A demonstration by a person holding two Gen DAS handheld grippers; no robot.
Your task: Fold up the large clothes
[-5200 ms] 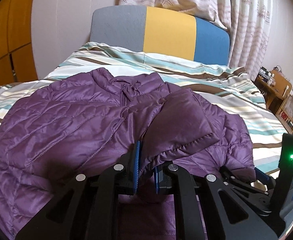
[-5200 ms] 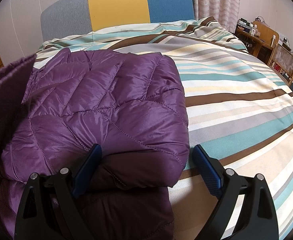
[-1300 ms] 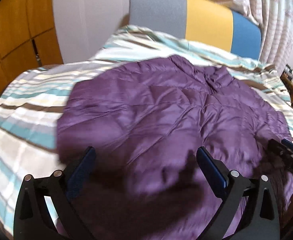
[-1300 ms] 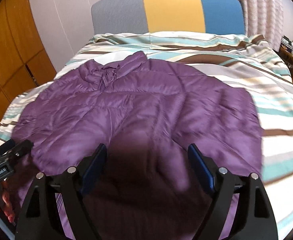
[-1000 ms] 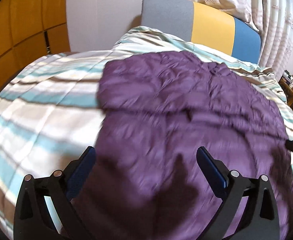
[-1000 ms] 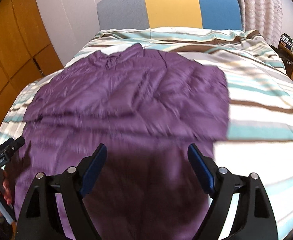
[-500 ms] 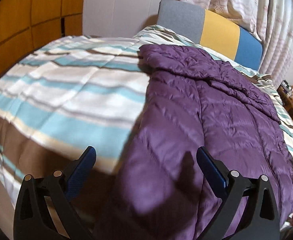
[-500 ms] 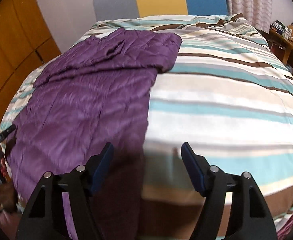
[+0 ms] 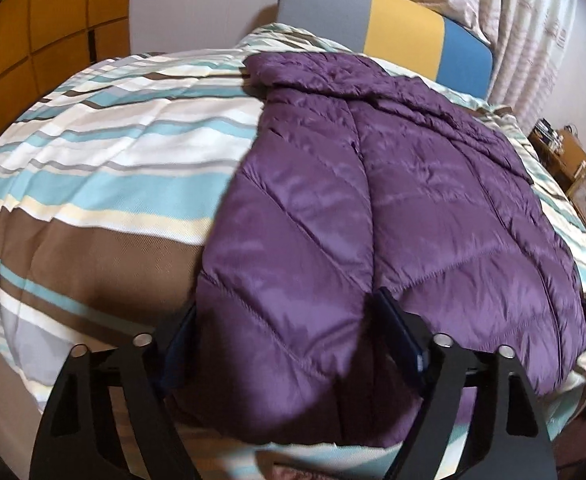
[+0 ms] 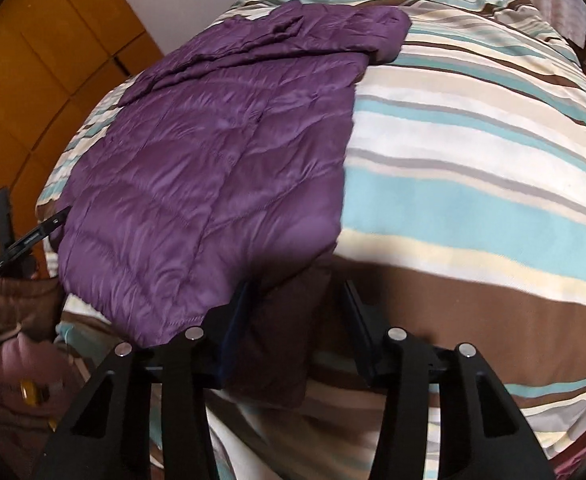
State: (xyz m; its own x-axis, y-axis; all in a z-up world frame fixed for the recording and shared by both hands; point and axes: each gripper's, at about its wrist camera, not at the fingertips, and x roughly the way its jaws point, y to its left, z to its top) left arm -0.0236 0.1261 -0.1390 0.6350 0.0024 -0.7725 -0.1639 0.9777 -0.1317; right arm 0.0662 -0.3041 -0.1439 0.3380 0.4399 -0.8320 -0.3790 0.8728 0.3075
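On one bed point(image 9: 105, 152), one purple jacket point(image 9: 393, 216) straddled by two claws.

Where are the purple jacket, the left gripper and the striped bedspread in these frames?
purple jacket point(image 9: 433, 200), left wrist view, on its quilted middle panel.
left gripper point(image 9: 289, 344), left wrist view, midway between its fingertips at the jacket's near hem.
striped bedspread point(image 10: 473, 184), right wrist view, on a bare blue stripe.
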